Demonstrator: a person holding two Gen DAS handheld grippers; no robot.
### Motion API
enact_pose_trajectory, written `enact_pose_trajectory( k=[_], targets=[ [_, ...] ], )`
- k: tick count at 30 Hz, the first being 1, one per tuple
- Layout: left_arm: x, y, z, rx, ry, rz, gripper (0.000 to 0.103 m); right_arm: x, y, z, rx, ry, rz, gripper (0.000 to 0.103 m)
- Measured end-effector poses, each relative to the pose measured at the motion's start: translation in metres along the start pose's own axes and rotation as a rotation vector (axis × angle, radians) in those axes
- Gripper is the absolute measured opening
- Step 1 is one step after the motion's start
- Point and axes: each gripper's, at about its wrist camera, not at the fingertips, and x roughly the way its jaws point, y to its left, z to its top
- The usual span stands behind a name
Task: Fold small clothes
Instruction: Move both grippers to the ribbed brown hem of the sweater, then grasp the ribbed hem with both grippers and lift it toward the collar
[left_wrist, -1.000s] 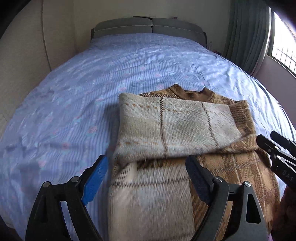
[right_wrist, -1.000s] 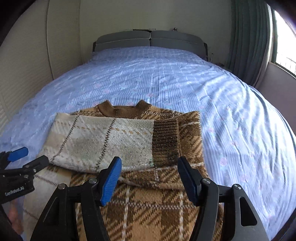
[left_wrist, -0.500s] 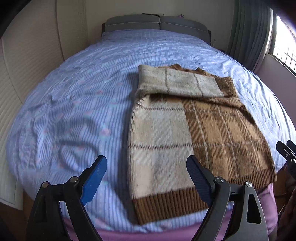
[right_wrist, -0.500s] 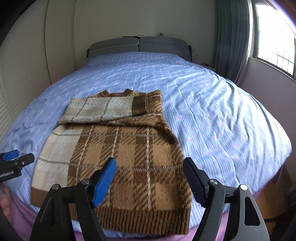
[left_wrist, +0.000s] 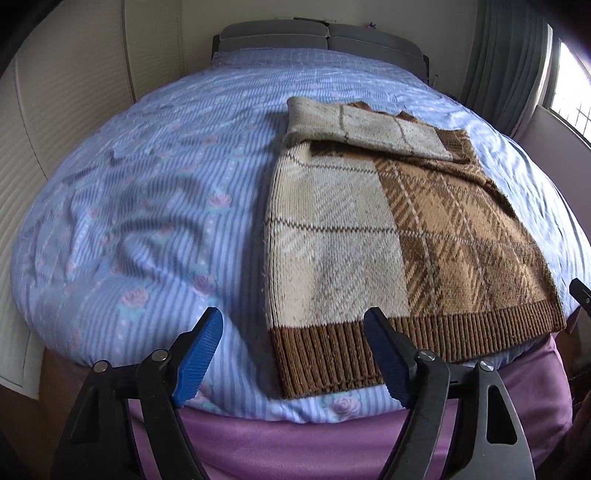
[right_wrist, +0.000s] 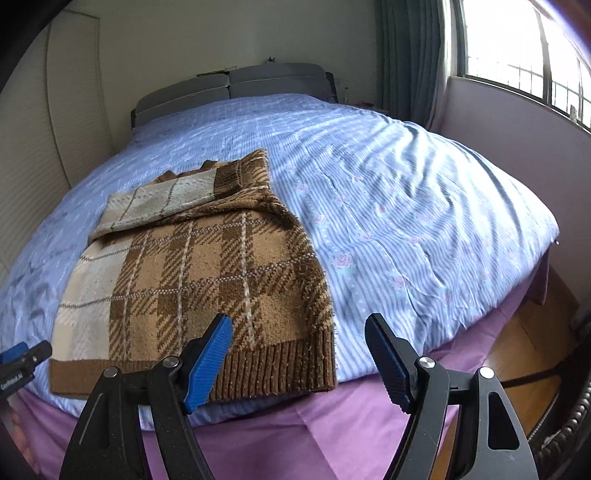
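A brown and cream plaid knit sweater (left_wrist: 399, 236) lies flat on the bed, sleeves folded across its chest near the collar, ribbed hem at the bed's near edge. It also shows in the right wrist view (right_wrist: 207, 273). My left gripper (left_wrist: 295, 354) is open and empty, just before the hem's left corner. My right gripper (right_wrist: 299, 358) is open and empty, at the hem's right corner. The left gripper's tip shows in the right wrist view (right_wrist: 22, 360).
The bed carries a blue striped floral cover (left_wrist: 147, 206) over a purple sheet (right_wrist: 295, 424). A grey headboard (left_wrist: 325, 35) stands at the far end. Curtains and a window (right_wrist: 517, 48) are to the right, wall panels to the left.
Both grippers have pulled back from the folded sleeves down to the sweater's hem at the bed's near edge. They stayed open. The sweater has not moved.
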Motion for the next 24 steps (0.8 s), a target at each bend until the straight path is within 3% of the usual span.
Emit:
enact_pose_trajectory(
  k=[5,9,18,22,24],
  targets=[
    [0.012,0.004,-0.008,-0.031,0.04,-0.009,0.075,0.009,-0.003,-0.002,0.011,0.043,-0.029,0.074],
    [0.019,0.003,-0.011,-0.033,0.066,-0.024,0.062,0.021,-0.006,-0.004,0.03,0.1,-0.037,0.074],
    [0.031,-0.002,-0.016,-0.029,0.119,-0.063,0.049,0.038,-0.02,-0.008,0.095,0.189,-0.021,0.073],
    [0.033,0.0,-0.017,-0.039,0.132,-0.06,0.046,0.05,-0.028,-0.012,0.136,0.252,0.015,0.066],
    [0.034,-0.001,-0.018,-0.035,0.139,-0.059,0.042,0.055,-0.033,-0.015,0.168,0.285,0.044,0.057]
  ],
)
